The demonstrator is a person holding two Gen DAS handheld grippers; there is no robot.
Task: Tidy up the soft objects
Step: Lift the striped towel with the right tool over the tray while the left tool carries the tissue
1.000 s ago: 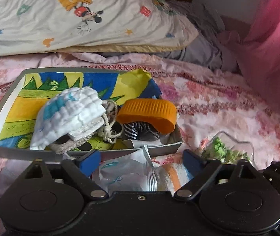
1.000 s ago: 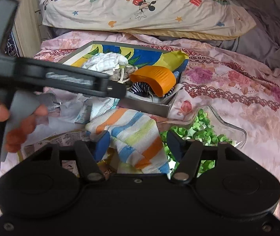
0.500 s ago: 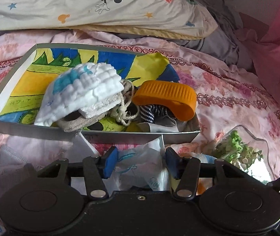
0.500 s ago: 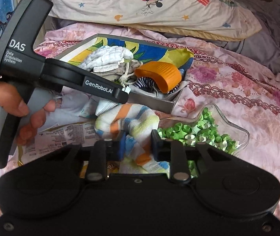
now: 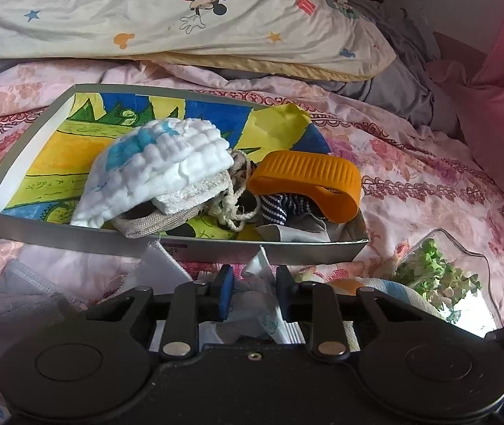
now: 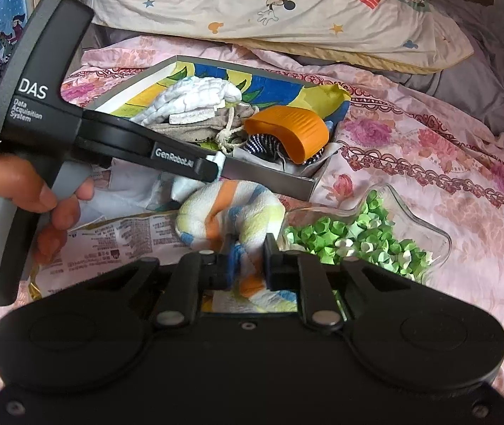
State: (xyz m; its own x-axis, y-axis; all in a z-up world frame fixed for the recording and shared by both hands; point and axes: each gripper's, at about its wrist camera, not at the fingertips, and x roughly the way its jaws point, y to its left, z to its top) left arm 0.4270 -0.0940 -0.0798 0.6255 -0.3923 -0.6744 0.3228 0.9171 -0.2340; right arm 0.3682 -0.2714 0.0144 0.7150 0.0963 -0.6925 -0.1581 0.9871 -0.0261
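A shallow grey box (image 5: 74, 237) with a bright picture lining lies on the pink floral bedspread. It holds a white quilted cloth (image 5: 166, 170), a beige drawstring pouch (image 5: 152, 223), an orange ribbed piece (image 5: 308, 177) and a striped sock. Just in front of the box my left gripper (image 5: 254, 283) is closing, its pads pressing a crinkled white plastic packet (image 5: 255, 315). To its right my right gripper (image 6: 248, 258) is closing too, pinching a bunched striped towel (image 6: 230, 205) of orange, blue and yellow bands. A hand (image 6: 21, 184) grips the left gripper's handle.
A clear star-shaped dish (image 6: 358, 237) of green paper stars sits right of the towel. A printed foil packet (image 6: 120, 241) and a grey face mask (image 5: 14, 283) lie in front of the box. A cartoon pillow (image 5: 181, 10) lies behind the box, with pink fabric at far right.
Both grippers went from wide open to closed, the left onto the white packet, the right onto the striped towel, which bunched up. The left gripper shifted slightly.
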